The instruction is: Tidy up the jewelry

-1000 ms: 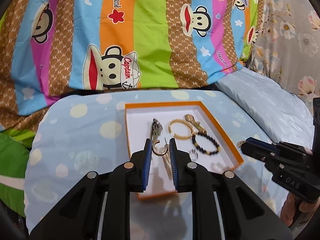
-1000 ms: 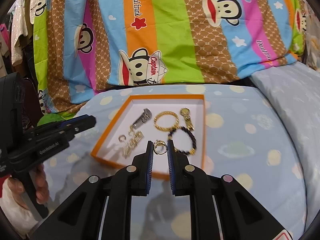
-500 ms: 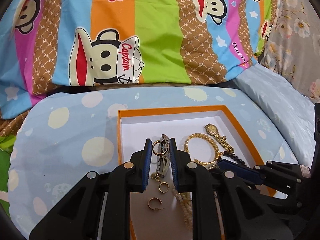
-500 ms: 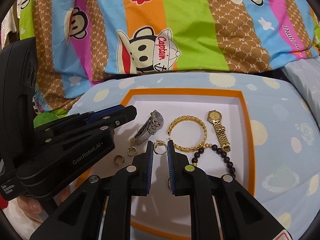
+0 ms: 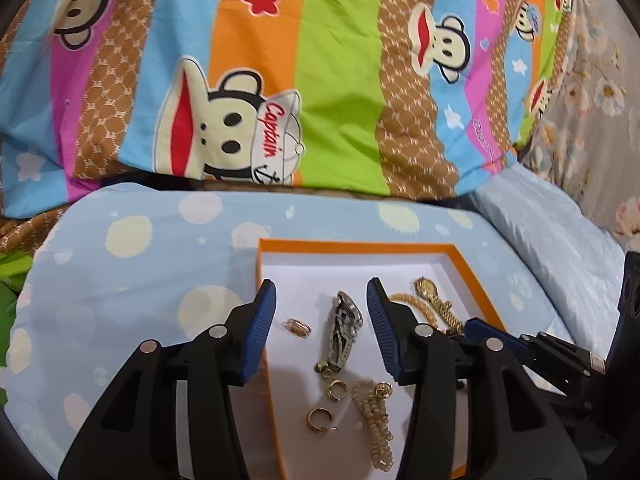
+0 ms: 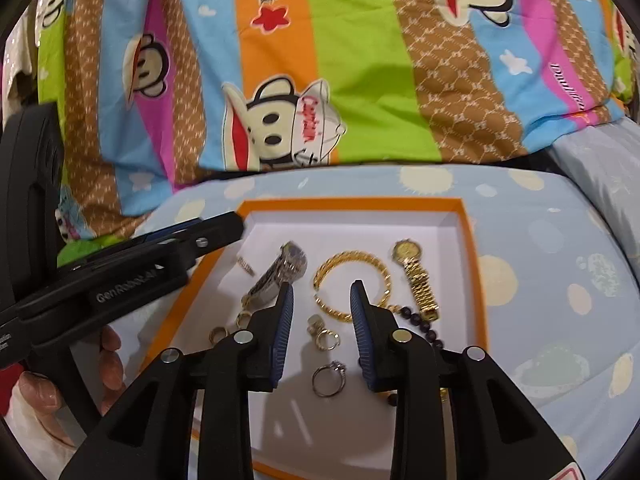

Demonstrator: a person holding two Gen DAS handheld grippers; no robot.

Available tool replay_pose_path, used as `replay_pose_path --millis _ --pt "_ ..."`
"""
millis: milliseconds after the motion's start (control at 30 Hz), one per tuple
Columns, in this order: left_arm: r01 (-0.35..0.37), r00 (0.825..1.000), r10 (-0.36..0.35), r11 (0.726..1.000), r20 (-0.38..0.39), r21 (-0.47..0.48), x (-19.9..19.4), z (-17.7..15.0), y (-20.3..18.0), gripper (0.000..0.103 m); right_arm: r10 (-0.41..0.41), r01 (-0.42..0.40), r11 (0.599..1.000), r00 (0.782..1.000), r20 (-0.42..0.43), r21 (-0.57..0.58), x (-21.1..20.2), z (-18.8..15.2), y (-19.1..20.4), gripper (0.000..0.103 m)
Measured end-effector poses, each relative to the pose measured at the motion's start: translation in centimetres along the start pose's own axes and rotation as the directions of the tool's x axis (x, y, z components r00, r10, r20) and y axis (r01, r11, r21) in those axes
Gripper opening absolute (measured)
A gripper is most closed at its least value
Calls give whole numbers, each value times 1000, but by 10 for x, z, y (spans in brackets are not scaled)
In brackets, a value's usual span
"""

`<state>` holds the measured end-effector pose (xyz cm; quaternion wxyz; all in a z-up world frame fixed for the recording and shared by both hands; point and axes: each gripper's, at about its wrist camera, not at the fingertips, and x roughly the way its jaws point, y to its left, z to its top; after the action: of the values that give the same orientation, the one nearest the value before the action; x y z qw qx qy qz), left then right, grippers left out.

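Left gripper (image 5: 321, 300): jaws apart, empty | right gripper (image 6: 322, 300): likewise | small gold hoop earring (image 5: 297, 327): in orange-rimmed white tray (image 5: 360, 247) | light, stiff, slippery; pinch across band.

Left tongs (image 5: 321, 309) wide open, holding nothing, pointing forward and down. Right tongs (image 6: 322, 306) wide open too, holding nothing. Person's left hand (image 6: 72, 376) wrapped round left handle. Two tongs close together, not touching.
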<state>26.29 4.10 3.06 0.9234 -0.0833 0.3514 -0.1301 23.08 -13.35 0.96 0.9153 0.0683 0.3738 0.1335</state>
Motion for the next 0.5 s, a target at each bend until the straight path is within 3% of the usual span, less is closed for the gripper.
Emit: replay_pose_path --millis 233,500 --pt "-45 998 45 999 45 -4 -25 5 6 45 -42 40 998 997 63 38 -29 6 -16 40" --pt "-51 998 52 999 47 -11 -64 -24 4 47 -92 90 996 991 99 23 -68 -24 -13 50"
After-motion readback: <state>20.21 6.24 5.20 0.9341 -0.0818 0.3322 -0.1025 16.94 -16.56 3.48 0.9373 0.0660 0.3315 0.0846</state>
